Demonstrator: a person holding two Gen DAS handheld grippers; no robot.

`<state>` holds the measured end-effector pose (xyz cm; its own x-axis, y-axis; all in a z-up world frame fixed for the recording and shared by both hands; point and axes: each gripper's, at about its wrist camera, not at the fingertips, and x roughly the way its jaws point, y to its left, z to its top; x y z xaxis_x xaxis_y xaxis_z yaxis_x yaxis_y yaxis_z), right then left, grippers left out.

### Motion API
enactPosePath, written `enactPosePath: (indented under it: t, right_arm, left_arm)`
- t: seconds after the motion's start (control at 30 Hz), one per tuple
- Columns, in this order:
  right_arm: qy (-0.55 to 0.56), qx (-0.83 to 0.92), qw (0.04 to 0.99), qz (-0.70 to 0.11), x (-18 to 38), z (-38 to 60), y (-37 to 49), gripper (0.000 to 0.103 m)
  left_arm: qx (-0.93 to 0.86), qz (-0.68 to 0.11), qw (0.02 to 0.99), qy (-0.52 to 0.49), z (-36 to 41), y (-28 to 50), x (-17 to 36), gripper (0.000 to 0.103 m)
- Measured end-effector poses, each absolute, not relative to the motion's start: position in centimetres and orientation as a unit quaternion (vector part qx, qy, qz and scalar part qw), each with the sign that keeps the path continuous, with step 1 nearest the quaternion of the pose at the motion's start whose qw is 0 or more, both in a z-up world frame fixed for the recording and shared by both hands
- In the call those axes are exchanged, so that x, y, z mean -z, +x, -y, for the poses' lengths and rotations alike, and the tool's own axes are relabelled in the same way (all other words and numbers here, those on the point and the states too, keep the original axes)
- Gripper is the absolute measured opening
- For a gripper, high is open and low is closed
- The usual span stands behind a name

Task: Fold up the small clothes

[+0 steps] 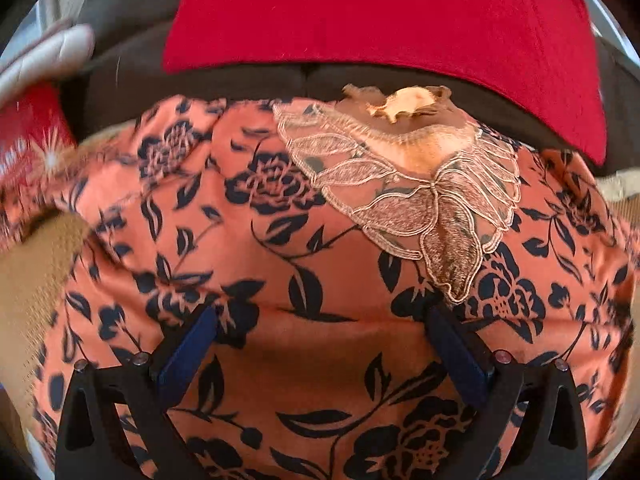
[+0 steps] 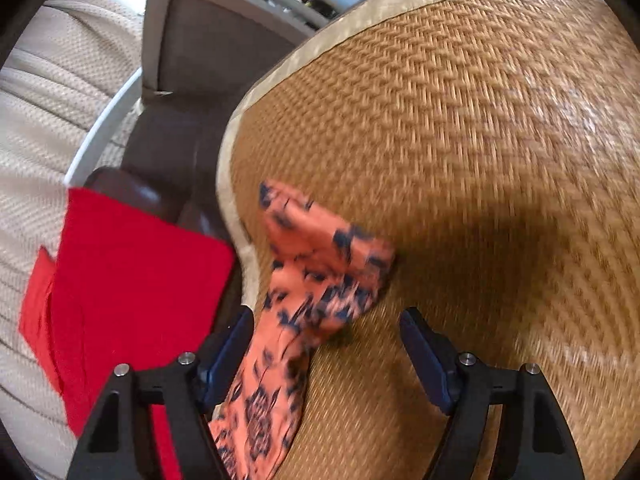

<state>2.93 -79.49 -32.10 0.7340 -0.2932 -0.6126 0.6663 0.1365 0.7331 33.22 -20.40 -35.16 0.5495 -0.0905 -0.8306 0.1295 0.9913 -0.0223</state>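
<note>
An orange garment (image 1: 328, 280) printed with dark blue flowers lies spread out and fills the left wrist view. A lace collar (image 1: 400, 200) sits at its far edge. My left gripper (image 1: 320, 324) hangs just over the cloth, jaws wide apart, open, gripping nothing. In the right wrist view, which is blurred, a sleeve or end of the same garment (image 2: 320, 264) lies on the woven mat (image 2: 480, 160). My right gripper (image 2: 326, 336) is open around it. The cloth runs past the left finger (image 2: 228, 352), and the right finger stands clear of it.
A red cloth (image 1: 380, 20) lies over a dark brown seat (image 1: 240, 76) beyond the garment, and appears again as red cloth (image 2: 132, 280) left of the mat's pale border (image 2: 228, 168). Beige knitted bedding (image 2: 40, 120) and a grey panel (image 2: 208, 32) lie farther left.
</note>
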Motion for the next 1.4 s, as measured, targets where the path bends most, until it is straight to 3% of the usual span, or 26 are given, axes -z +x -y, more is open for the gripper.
enactPosePath:
  t: [0.23,0.27,0.3,0.33,0.4,0.53,0.63,0.87,1.07,1.27,1.4]
  right_arm:
    - [0.598,0.333,0.714,-0.146,34.1,82.3,4.9,0.073]
    - [0.594,0.336,0.716,-0.149,34.2,82.3,5.4,0.058]
    - [0.589,0.344,0.715,-0.155,34.4,82.1,5.9,0.024]
    - [0.589,0.350,0.711,-0.159,34.6,82.1,6.3,0.016]
    - [0.605,0.357,0.697,-0.143,35.8,82.5,6.3,0.012]
    - [0.605,0.344,0.709,-0.117,35.3,82.2,6.5,0.008]
    - [0.567,0.314,0.754,-0.104,31.6,80.9,6.8,0.008]
    - [0.487,0.217,0.839,-0.109,21.7,73.9,10.8,0.008]
    - [0.434,0.083,0.881,-0.169,16.7,60.3,18.5,0.008]
    - [0.418,-0.049,0.872,-0.250,19.5,44.7,27.7,0.008]
    - [0.466,-0.131,0.823,-0.295,24.3,37.4,32.2,0.015]
  left_arm:
    - [0.069,-0.471,0.879,0.013,20.2,33.4,35.1,0.103]
    - [0.068,-0.475,0.877,0.016,20.1,33.7,34.9,0.103]
    - [0.066,-0.475,0.877,0.028,20.3,33.8,34.6,0.103]
    - [0.063,-0.463,0.883,0.053,20.7,33.7,34.2,0.103]
    - [0.058,-0.418,0.900,0.106,21.7,33.1,33.2,0.103]
    - [0.063,-0.317,0.932,0.164,23.1,31.0,30.6,0.103]
    - [0.058,-0.283,0.945,0.154,22.7,30.5,29.2,0.103]
    - [0.017,-0.289,0.953,0.086,18.6,31.9,27.3,0.103]
    - [-0.033,-0.286,0.956,0.055,12.6,33.0,26.0,0.103]
    - [-0.086,-0.295,0.951,0.034,6.6,34.2,25.6,0.103]
    - [-0.114,-0.299,0.947,0.025,3.3,34.6,25.9,0.103]
